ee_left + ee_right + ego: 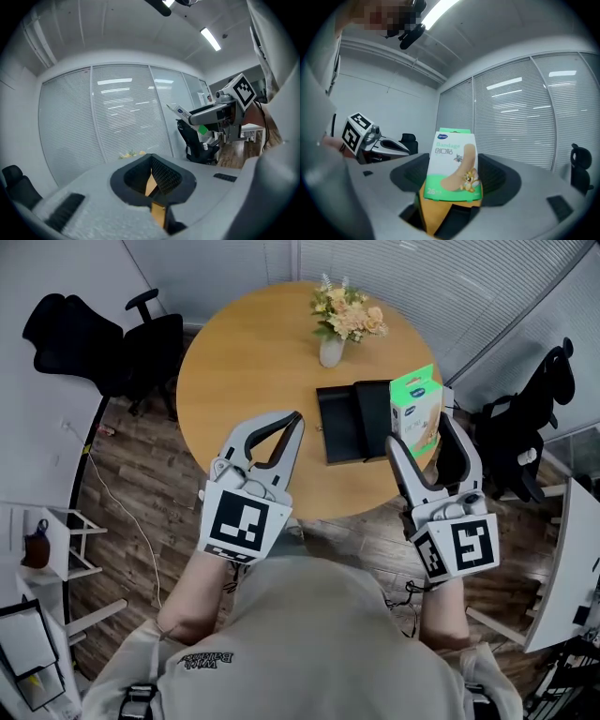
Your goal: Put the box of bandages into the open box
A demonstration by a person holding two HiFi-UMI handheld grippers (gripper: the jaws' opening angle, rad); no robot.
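In the head view the bandage box [416,407], green and white, is clamped upright between the jaws of my right gripper [422,432], above the right edge of the round table. The open box [349,420] is black and lies flat on the table just left of it, lid folded out. In the right gripper view the bandage box [452,164] fills the middle, with a dark pad on each side. My left gripper [294,420] hovers left of the open box, shut and holding nothing. In its own view the left gripper [152,161] has its tips touching.
A white vase of flowers [336,324] stands on the wooden table [244,362] behind the open box. Black office chairs [112,338] stand at the far left, with another chair [520,427] at the right. White shelving [42,549] lines the left floor.
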